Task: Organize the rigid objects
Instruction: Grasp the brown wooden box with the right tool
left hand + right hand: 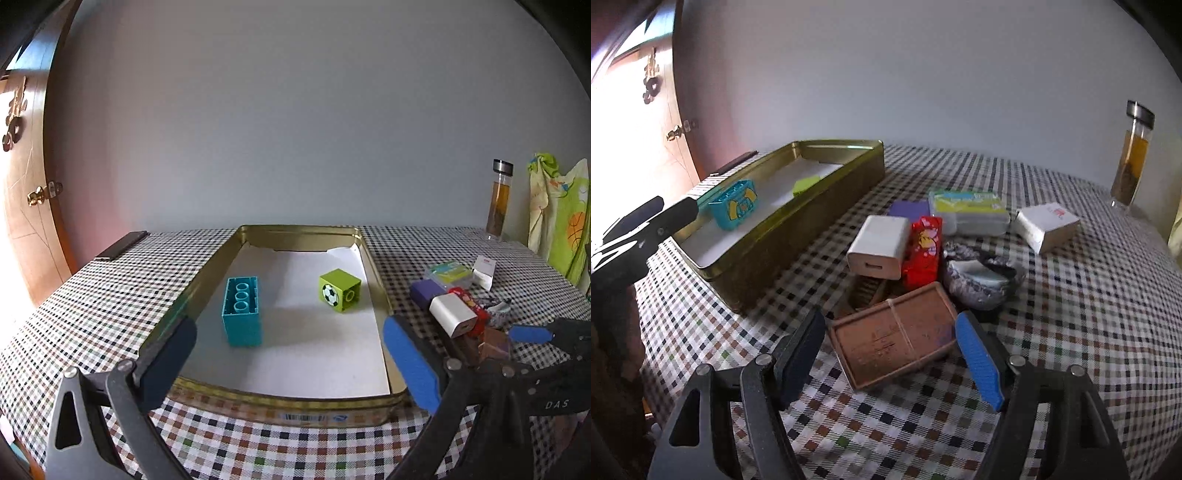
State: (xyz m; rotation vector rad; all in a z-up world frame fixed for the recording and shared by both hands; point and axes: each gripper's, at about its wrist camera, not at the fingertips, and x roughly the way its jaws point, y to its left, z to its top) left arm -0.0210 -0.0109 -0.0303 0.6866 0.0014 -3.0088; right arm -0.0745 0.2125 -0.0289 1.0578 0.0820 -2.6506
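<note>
Through the left wrist view I look down along my left tool (291,354), its jaws spread wide with nothing between the pads. They straddle the near end of the tin (295,406), which sits on the checked surface (92,295). Inside the tin, on its white liner, the teal brick (242,312) stands to the left, just ahead of my dark left pad, and the green cube (339,290) with the football print lies further back on the right, well apart from the brick. Neither touches the tool. To the right of the tin lies the loose pile: a white charger (452,314) on top, a purple block (424,290) behind it, a clear case (448,273) and a small white box (485,271) beyond. My right tool (532,334) shows at the right edge, over the near side of that pile. A bottle (500,199) stands at the back.

Through the right wrist view my right tool (890,354) is released, jaws wide. The brown tray (894,336) lies flat between the pads; the blue pad is just beside its right edge, but I cannot tell if it touches, and the dark pad stands just off its left. Behind the tray sit the charger (881,242), a red packet (923,247), a foil bundle (979,280), the purple block (910,208), the case (969,210) and the white box (1047,225). The tin (798,236) lies off to the left with the brick (733,208) and cube (805,184) inside, and my left tool (646,218) hangs at its near corner.
</note>
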